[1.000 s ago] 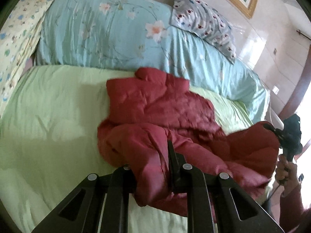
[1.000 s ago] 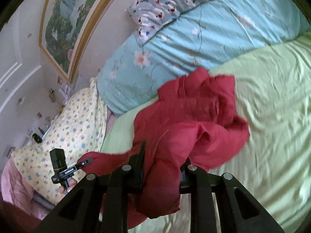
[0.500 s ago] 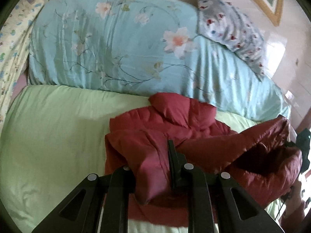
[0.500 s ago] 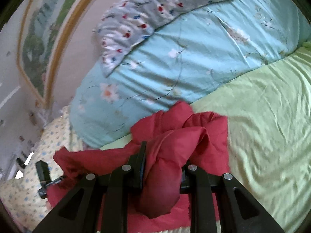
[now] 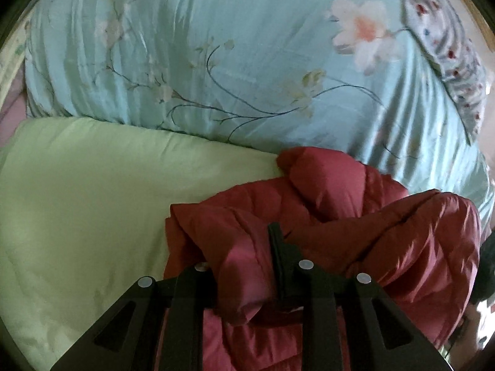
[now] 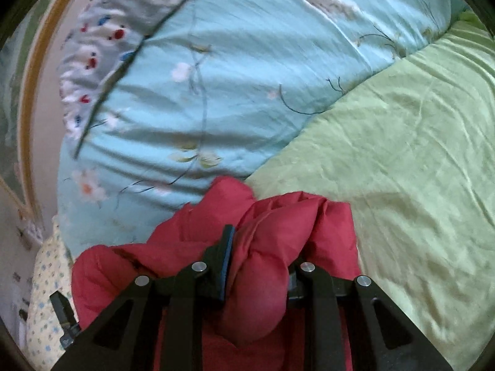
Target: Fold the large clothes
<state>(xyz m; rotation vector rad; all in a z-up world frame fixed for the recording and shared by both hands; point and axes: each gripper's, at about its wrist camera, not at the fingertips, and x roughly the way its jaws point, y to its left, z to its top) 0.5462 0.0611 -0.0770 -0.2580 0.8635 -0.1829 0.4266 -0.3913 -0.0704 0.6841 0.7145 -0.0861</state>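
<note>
We see soft, fairly dim daylight in both views. The pale blue quilt (image 5: 247, 61) is smeared with motion blur, its flower print streaked, and the grey patterned pillow (image 6: 102, 40) blurs likewise. The green bedcover (image 6: 402, 154) shows a gentle sheen and a soft shadow beside the red jacket (image 6: 278, 232). Fisheye bending curves everything toward the edges, and the corners fall into black.
</note>
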